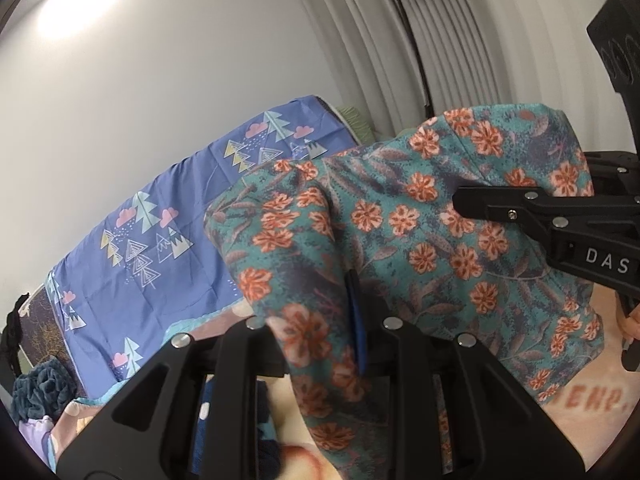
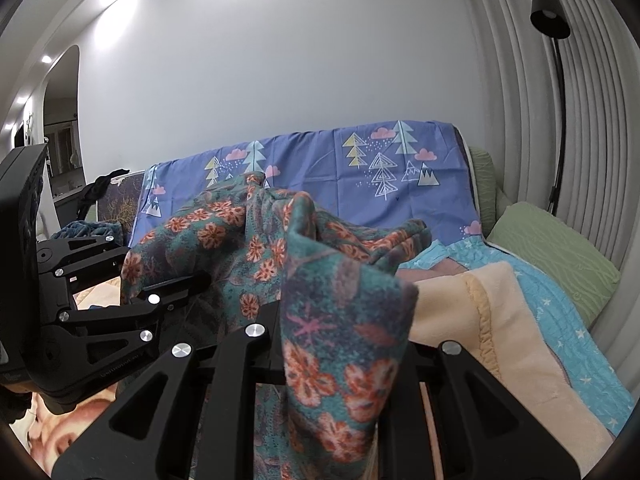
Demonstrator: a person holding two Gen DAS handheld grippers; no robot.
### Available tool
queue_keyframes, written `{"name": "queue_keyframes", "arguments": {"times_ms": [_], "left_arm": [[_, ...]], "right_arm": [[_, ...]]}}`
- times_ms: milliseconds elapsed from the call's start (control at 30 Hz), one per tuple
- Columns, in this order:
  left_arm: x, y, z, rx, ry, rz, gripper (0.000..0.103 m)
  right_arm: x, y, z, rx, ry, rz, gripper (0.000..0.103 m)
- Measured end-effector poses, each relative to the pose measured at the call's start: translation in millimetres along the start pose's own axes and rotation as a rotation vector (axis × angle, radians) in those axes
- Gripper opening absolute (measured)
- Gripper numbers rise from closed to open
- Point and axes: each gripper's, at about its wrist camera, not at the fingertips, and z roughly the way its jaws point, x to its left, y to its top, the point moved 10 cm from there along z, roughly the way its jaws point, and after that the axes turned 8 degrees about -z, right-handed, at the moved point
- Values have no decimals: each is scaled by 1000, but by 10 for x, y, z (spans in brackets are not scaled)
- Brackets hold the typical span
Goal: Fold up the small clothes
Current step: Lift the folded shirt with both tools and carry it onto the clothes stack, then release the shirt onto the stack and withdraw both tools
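Note:
A teal fleece garment (image 1: 420, 216) printed with orange flowers hangs in the air over the bed, stretched between both grippers. In the left wrist view my left gripper (image 1: 316, 328) is shut on one bunched edge of it, and the cloth runs down between the jaws beside a blue pad (image 1: 357, 320). My right gripper (image 1: 472, 204) reaches in from the right and touches the far side of the garment. In the right wrist view my right gripper (image 2: 340, 340) is shut on a thick fold of the garment (image 2: 332, 300). My left gripper (image 2: 166, 268) holds the other end at the left.
A blue sheet with tree prints (image 2: 320, 168) covers the backrest behind. A peach blanket (image 2: 480, 320), a turquoise quilt (image 2: 560, 320) and a green pillow (image 2: 556, 256) lie to the right. A black floor lamp (image 2: 558, 80) stands by the curtain. Dark clothes (image 1: 40, 392) are piled at the left.

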Motion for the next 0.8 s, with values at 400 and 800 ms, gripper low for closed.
{"name": "queue_keyframes", "arguments": {"times_ms": [400,800], "left_arm": [[66,-1451,954,293,126,24,70],[117,-1487,722,305,104,-110,79]], "right_arm": [[-454,-1598,901,410,-175,142,72],[-287,-1633,520,320,-324,3,77]]}}
